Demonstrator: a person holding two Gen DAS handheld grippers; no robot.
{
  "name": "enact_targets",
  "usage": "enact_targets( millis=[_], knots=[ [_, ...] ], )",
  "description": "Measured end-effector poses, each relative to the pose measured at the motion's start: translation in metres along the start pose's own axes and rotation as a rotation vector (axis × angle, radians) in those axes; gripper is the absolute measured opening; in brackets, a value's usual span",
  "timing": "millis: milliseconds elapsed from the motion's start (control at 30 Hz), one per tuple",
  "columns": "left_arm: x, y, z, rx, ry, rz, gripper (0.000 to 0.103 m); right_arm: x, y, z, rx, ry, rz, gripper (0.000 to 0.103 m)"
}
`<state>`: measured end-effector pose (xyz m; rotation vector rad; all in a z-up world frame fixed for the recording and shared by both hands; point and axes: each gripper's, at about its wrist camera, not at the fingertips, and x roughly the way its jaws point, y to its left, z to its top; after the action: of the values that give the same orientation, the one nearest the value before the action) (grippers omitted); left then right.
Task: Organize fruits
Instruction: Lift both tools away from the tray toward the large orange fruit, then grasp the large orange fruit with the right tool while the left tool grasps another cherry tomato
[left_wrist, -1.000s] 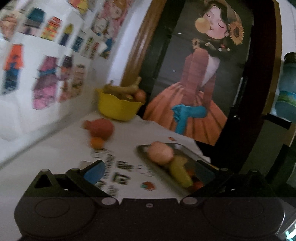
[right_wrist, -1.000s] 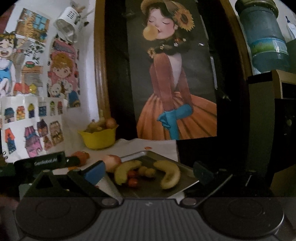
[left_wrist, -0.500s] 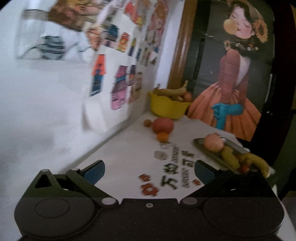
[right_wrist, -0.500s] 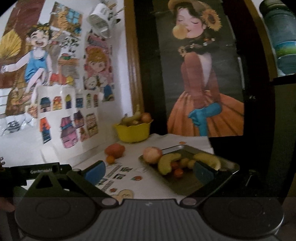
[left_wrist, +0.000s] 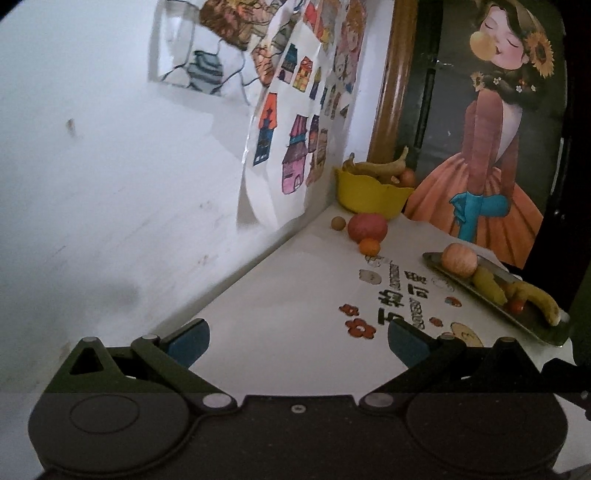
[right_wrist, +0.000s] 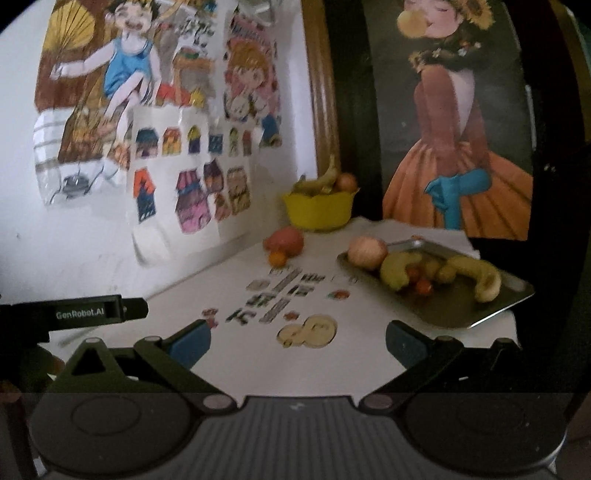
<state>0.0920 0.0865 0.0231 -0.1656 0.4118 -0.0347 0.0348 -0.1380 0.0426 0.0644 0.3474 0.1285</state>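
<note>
Both claws have pulled back, and fruit sits smaller now. Left claw (left_wrist: 297, 341) and right claw (right_wrist: 297, 341) gape wide, empty. Tray (right_wrist: 491, 314) of fruit lies right of centre, nearer the right claw; loose apple (right_wrist: 284, 240) waits upper centre by the bowl (right_wrist: 317, 214).

Left tool (left_wrist: 298, 341) spread wide, holding nothing; right tool (right_wrist: 298, 341) likewise, both level.
</note>
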Motion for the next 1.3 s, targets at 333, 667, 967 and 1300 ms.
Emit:
enact_targets(
  millis=[333,667,967,1300],
  knots=[
    [-0.005,0.001,0.003,0.023,0.009,0.007,0.102,0.006,0.008,-0.001,-0.029,0.055,0.048,0.103],
    [0.021,-0.026,0.041,0.063,0.007,-0.033,0.102,0.015,-0.012,0.067,-0.115,0.035,0.103,0.103],
    [0.075,-0.057,0.080,0.102,0.072,-0.022,0.102,0.046,-0.021,0.145,-0.298,0.053,0.075,0.103],
    [0.136,-0.083,0.101,0.205,0.119,-0.016,0.102,0.137,-0.029,0.202,-0.382,0.116,0.087,0.103]
  ],
)
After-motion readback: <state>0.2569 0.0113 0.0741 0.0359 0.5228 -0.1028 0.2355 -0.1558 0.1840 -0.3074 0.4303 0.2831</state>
